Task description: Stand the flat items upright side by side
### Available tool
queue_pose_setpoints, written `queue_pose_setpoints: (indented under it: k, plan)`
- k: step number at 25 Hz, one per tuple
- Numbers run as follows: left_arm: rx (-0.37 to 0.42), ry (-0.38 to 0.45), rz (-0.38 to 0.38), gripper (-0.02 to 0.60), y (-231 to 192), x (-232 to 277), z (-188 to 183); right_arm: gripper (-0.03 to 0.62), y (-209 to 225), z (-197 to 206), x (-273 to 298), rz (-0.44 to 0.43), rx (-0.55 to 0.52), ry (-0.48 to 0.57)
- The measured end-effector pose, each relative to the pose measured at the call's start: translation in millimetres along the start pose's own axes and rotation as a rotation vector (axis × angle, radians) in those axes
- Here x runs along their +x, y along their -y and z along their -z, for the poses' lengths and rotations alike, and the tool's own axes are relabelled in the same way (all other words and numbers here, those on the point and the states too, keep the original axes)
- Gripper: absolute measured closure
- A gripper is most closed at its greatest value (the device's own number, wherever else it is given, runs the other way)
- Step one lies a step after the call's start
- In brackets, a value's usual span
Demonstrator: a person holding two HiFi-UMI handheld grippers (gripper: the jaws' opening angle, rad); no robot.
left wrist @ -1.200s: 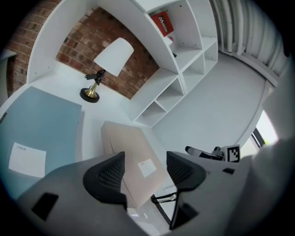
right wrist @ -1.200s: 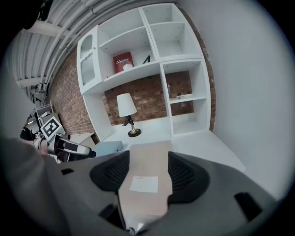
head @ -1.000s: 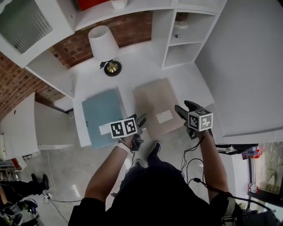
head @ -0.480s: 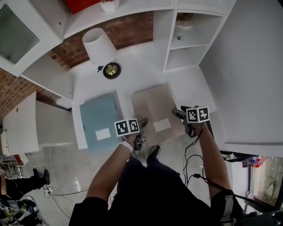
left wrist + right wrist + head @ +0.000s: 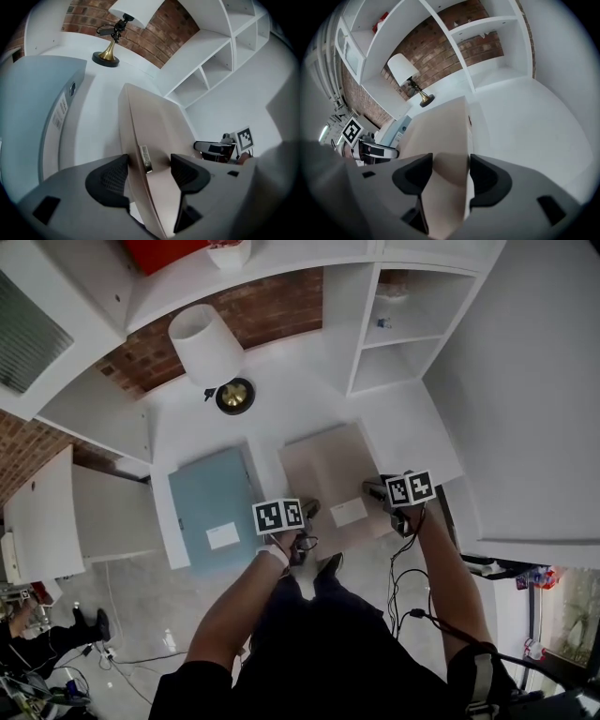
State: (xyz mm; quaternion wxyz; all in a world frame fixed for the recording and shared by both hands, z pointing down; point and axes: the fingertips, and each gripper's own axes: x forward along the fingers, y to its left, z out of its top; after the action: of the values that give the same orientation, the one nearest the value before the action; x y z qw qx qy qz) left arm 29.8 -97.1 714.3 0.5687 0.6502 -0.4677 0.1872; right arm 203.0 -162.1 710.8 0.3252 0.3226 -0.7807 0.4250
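A beige binder (image 5: 328, 470) lies flat on the white desk (image 5: 281, 381), with a blue binder (image 5: 211, 502) flat beside it on the left. My left gripper (image 5: 302, 514) is at the beige binder's near left corner. Its jaws have just been opening and stand open astride that edge (image 5: 149, 171). My right gripper (image 5: 373, 488) is at the near right corner. Its jaws have just been closing with the binder's right edge between them (image 5: 451, 171). The pads are close on both sides, and I see no press on it.
A lamp (image 5: 208, 348) with a white shade and brass foot stands at the desk's back left. White shelf compartments (image 5: 394, 324) rise at the back right. A brick wall (image 5: 272, 306) runs behind. Cables and the person's feet are on the floor below the desk's near edge.
Both grippers have come down and forward onto the near corners of the beige binder. The binders have not moved.
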Motion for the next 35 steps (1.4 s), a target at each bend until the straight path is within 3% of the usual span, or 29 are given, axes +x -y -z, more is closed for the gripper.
queue_pose_setpoints:
  k: [8,16,20,25,30,35]
  plan:
    - [0.073,-0.031,0.025,0.305,3,-10,-5,0.352,-13,-6,-14,0.083,-0.003,0.072]
    - [0.205,0.144,0.046,0.305,27,-55,-54,0.353,-48,-41,-55,0.122,-0.027,0.292]
    - [0.334,0.264,0.059,0.305,42,-77,-85,0.355,-63,-62,-76,0.155,-0.060,0.410]
    - [0.489,0.350,0.079,0.305,53,-92,-111,0.355,-79,-82,-91,0.227,-0.217,0.525]
    - [0.675,0.423,0.047,0.305,57,-101,-128,0.384,-90,-84,-99,0.316,-0.389,0.578]
    - [0.859,0.519,-0.001,0.305,64,-106,-138,0.404,-92,-79,-101,0.389,-0.445,0.650]
